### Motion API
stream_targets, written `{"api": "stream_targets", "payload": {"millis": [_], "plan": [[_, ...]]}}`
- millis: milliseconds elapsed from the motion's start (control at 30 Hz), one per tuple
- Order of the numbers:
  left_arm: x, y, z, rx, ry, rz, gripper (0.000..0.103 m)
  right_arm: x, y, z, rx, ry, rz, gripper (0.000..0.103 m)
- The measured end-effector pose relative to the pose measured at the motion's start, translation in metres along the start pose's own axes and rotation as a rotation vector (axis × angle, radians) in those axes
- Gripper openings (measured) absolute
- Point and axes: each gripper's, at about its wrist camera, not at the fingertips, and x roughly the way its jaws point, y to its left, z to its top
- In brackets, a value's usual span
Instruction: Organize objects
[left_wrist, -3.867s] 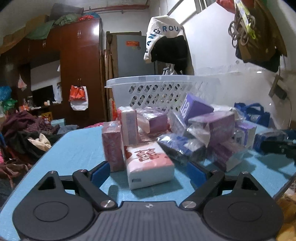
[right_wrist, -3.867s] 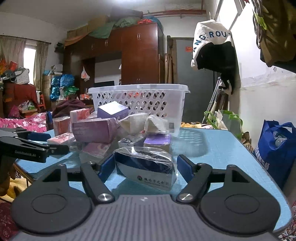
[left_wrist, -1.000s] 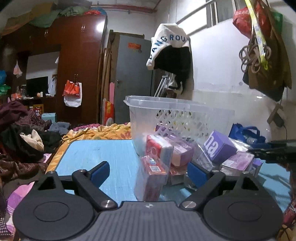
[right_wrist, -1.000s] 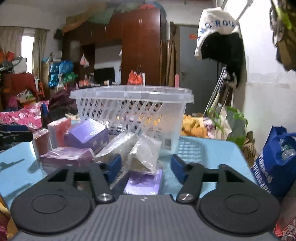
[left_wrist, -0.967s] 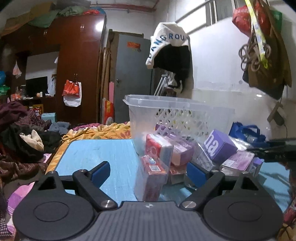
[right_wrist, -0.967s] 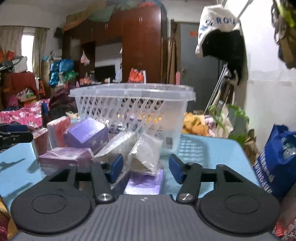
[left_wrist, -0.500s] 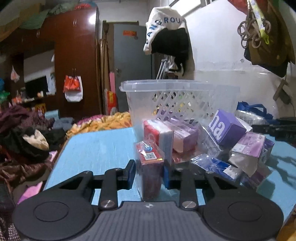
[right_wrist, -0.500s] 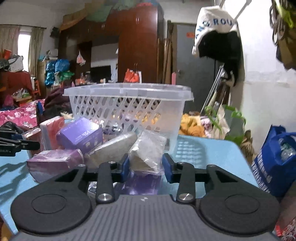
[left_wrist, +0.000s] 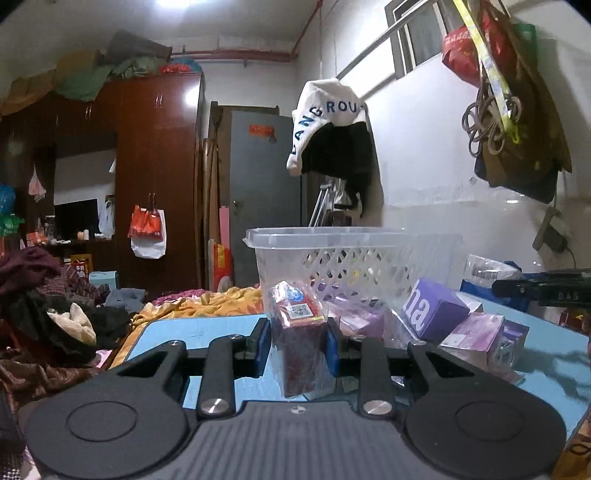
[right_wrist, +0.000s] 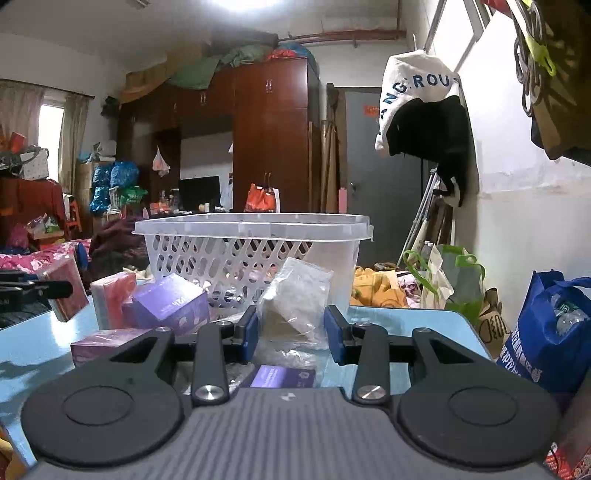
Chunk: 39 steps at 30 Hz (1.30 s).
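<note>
- Whereas spread wide a second before, left gripper (left_wrist: 295, 345) jaws clenched on red packet (left_wrist: 298, 332), lifted clear of worktop (left_wrist: 207, 328).
- Right gripper (right_wrist: 291, 328) jaws likewise narrowed, gripping clear bag (right_wrist: 295, 302) before basket (right_wrist: 255, 236).

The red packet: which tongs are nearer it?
Left. The left tongs are clamped on the red packet; the right tongs grip a clear bag across the pile.

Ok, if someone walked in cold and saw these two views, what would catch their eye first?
Probably the two loads: the left tongs shut on a red plastic-wrapped pack, and the right tongs shut on a crinkly clear bag. Just behind both stands the white lattice basket on the blue table, with purple boxes heaped at its foot.
</note>
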Motion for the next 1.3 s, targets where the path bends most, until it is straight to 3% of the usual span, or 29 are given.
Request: {"api": "stream_targets", "payload": {"millis": [267,433,567,667,800,900,933,967,1000,1033,1100,1167,1300], "plan": [[-0.007,0.003,0.006,-0.043,-0.04,-0.008,0.034,-0.006,-0.001,-0.002,0.013,-0.036,-0.007,0.041],[-0.004,0.001,0.064,-0.078,-0.115,-0.083,0.034,-0.019,0.01,0.033,-0.044,-0.096,-0.022,0.041],[0.05,-0.005,0.126,-0.085,-0.045,-0.116,0.034,0.012,0.021,0.092,-0.125,-0.092,-0.038,0.041],[0.104,-0.014,0.151,-0.069,0.04,-0.105,0.034,0.059,0.02,0.121,-0.149,-0.021,-0.017,0.041],[0.151,-0.017,0.15,-0.09,0.15,-0.098,0.034,0.104,0.019,0.128,-0.137,0.091,0.019,0.041],[0.162,-0.018,0.141,-0.086,0.165,-0.083,0.036,0.118,0.019,0.126,-0.137,0.122,0.011,0.041],[0.164,-0.018,0.14,-0.084,0.161,-0.081,0.04,0.122,0.019,0.125,-0.132,0.13,0.024,0.041],[0.167,-0.017,0.139,-0.081,0.162,-0.076,0.061,0.124,0.02,0.123,-0.131,0.133,0.033,0.042],[0.169,-0.016,0.138,-0.083,0.167,-0.062,0.077,0.124,0.019,0.122,-0.132,0.136,0.033,0.047],[0.166,-0.014,0.137,-0.085,0.161,-0.049,0.077,0.123,0.019,0.122,-0.137,0.142,0.026,0.055],[0.147,-0.01,0.134,-0.088,0.124,-0.051,0.077,0.102,0.017,0.118,-0.131,0.09,0.009,0.102],[0.12,-0.009,0.129,-0.09,0.093,-0.068,0.077,0.075,0.011,0.107,-0.105,0.034,0.021,0.103],[0.064,-0.006,0.091,-0.067,0.081,-0.08,0.084,0.022,-0.001,0.063,-0.011,0.039,-0.02,0.103]]}}
